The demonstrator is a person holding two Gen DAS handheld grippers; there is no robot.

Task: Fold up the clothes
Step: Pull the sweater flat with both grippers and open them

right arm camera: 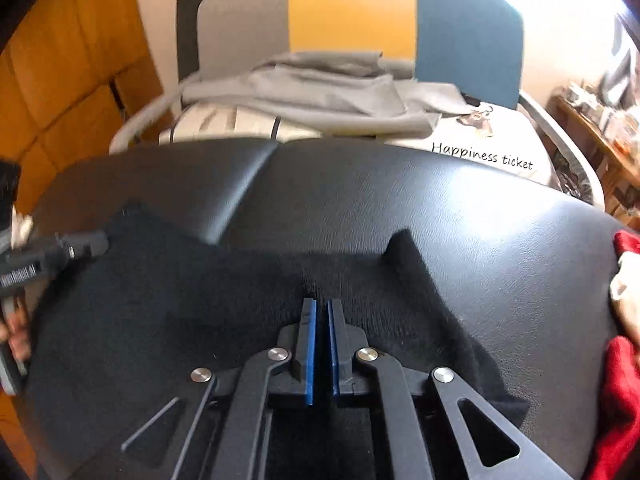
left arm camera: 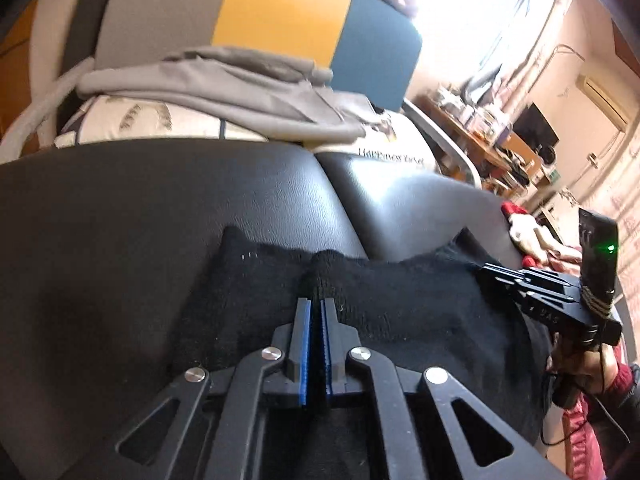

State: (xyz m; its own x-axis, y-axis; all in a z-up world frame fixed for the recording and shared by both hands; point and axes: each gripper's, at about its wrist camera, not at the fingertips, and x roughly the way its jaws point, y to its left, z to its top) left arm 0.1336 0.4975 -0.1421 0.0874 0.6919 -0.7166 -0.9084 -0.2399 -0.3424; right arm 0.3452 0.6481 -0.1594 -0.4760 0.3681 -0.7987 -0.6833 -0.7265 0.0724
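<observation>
A black knit garment (left arm camera: 400, 304) lies spread on a black leather seat (left arm camera: 160, 208); it also shows in the right wrist view (right arm camera: 200, 304). My left gripper (left arm camera: 316, 302) is shut on the garment's near edge, with cloth bunched between the blue pads. My right gripper (right arm camera: 322, 304) is shut on the same garment further right. The right gripper's body shows at the right of the left wrist view (left arm camera: 540, 292). The left gripper shows at the left edge of the right wrist view (right arm camera: 48, 256).
Behind the seat (right arm camera: 480, 208), a chair with a grey, yellow and blue back (right arm camera: 352, 12) holds folded grey clothes (right arm camera: 320, 92) on a printed cushion (right arm camera: 480, 140). A red and cream cloth (right arm camera: 624, 360) lies at the seat's right end. A cluttered desk (left arm camera: 500, 140) stands far right.
</observation>
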